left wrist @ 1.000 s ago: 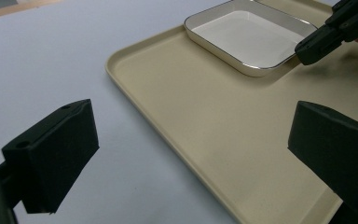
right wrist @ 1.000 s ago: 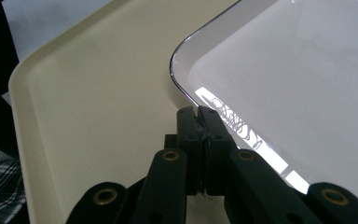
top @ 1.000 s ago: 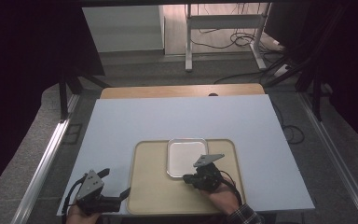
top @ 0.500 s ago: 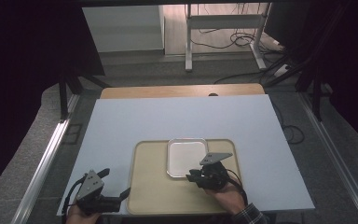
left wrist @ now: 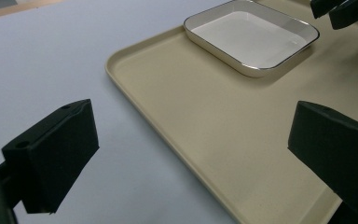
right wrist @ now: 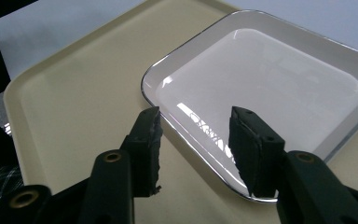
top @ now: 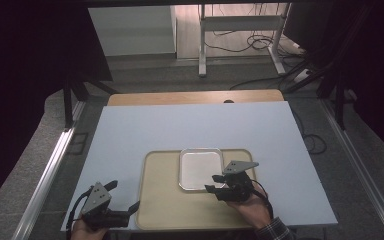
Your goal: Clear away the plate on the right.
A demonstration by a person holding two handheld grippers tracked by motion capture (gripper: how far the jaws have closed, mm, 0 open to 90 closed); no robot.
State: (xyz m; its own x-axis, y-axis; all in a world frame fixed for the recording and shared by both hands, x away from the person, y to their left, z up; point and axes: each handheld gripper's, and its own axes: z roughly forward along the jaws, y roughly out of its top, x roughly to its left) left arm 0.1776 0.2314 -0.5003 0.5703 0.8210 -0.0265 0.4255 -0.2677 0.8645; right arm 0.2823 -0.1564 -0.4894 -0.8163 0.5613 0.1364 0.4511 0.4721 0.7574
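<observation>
Shallow white rectangular dish with rounded corners and a thin metallic rim (top: 200, 169) sits flat on the beige plastic serving tray (top: 180, 207), against the tray's far edge and right of its middle. The tray lies on the pale blue worktop (top: 190, 125), close to the near edge.

My right gripper (top: 215, 188) hangs just over the dish's near right corner. In the right gripper view (right wrist: 193, 140) its jaws straddle the rim of the dish (right wrist: 261, 93), one over the tray surface (right wrist: 74, 93), the other over the dish; neither pad presses on the rim. The jaws have just been opening and stand part-way spread, the rim between them but free.

My left gripper (top: 125, 197) rests at the tray's near left corner. In the left gripper view (left wrist: 191, 154) its jaws are spread wide, one over the worktop (left wrist: 42, 51), the other over the tray (left wrist: 223, 121), the tray's edge running between them untouched. Dish (left wrist: 251, 37) visible beyond, with the right gripper's tips (left wrist: 342, 9) over its far corner
</observation>
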